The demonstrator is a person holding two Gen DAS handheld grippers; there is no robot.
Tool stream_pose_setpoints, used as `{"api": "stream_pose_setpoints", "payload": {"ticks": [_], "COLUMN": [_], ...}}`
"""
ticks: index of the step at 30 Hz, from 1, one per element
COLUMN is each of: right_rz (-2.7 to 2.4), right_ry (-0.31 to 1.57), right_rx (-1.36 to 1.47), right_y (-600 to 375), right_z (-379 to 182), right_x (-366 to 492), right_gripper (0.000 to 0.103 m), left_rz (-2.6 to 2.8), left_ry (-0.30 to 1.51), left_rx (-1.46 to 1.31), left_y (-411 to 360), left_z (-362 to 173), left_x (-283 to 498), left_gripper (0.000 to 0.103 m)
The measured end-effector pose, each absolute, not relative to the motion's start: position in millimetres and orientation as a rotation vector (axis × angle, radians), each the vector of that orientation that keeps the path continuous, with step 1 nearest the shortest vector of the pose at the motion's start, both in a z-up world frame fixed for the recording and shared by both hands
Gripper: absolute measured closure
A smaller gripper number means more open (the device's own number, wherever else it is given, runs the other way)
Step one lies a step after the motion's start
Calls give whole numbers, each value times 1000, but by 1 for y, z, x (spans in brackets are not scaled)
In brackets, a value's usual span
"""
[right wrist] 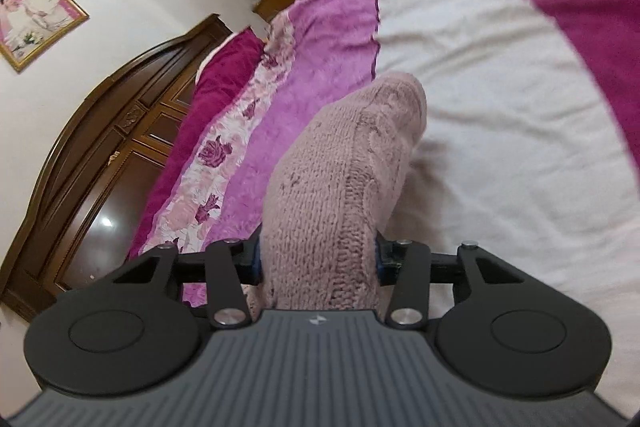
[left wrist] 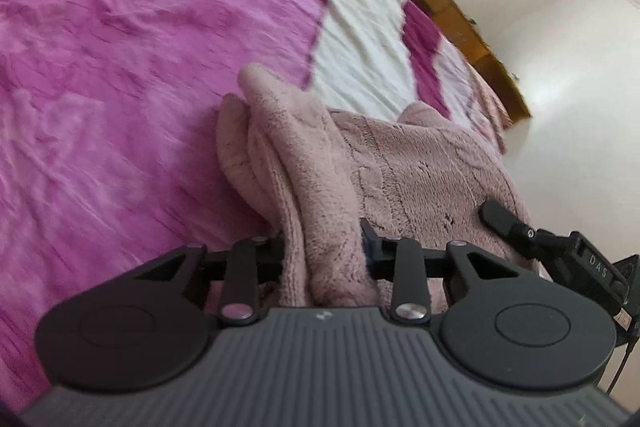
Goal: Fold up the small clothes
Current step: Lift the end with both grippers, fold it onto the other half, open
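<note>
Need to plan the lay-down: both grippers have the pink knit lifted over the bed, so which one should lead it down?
Probably left. The left gripper grips a bunched edge of the pink knit garment over the purple bedspread. The right gripper, also shut on it, sits nearer the bed's edge.

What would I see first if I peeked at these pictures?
First, the fuzzy pale pink knitted garment, bunched up in the middle of both views. The left gripper and the right gripper each pinch a fold of it. Behind it spreads the bright magenta bedspread, with a gold-framed picture on the wall at the far left.
</note>
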State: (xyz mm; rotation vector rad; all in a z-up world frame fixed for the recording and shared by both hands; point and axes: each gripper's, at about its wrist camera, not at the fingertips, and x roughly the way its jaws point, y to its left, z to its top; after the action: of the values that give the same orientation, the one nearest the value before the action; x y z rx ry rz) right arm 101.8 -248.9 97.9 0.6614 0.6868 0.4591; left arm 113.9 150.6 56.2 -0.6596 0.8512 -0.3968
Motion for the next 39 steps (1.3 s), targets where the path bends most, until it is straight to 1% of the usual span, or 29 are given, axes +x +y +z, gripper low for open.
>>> {"api": "stream_pose_setpoints", "payload": {"ticks": [5,10,13,17,21,24,28,30,32,33,34,36,39], "right_rz": [422,365,330,262,211,218,213,204,204,205,203,205,217], "right_ry": [642,627,644,723,794,781,774,760,739,725,711,703,730], "right_rx": [647,664,664,670,639,623,560,539,532,532,534,540,580], "right_y": [-288,-331,-350,-367,-375,-376,-372,-373,-379,-383,-386,-391,-399], "right_z": [119,118,104,63,26,19,35,49,56,61,64,67,59], "right_x": [54,0,-22,-36,-44,-54,-58,-55,-52,-49,-45,-28,6], "right_gripper": [52,52,52,50,43,40,36,35,33,32,31,26,25], "left_rz": [-477,-526,-527,-479,-444,-433,-426,-421,-404,-395,-394,-389,-361], "left_ry": [854,874,888,919,929,923,908,890,872,867,861,862,884], "left_rx": [-622,-539,-464,-368,-317,-298,-263,-232,-203,-199,-202,-217,-274], "left_y": [113,74,54,44,43,46,45,42,38,37,36,33,30], "left_z": [70,74,68,48,36,37,49,57,63,65,65,65,60], "left_x": [87,56,41,30,25,26,26,28,37,43,49,64,89], "left_gripper": [70,70,70,69,66,62,62,60,56,55,55,55,55]}}
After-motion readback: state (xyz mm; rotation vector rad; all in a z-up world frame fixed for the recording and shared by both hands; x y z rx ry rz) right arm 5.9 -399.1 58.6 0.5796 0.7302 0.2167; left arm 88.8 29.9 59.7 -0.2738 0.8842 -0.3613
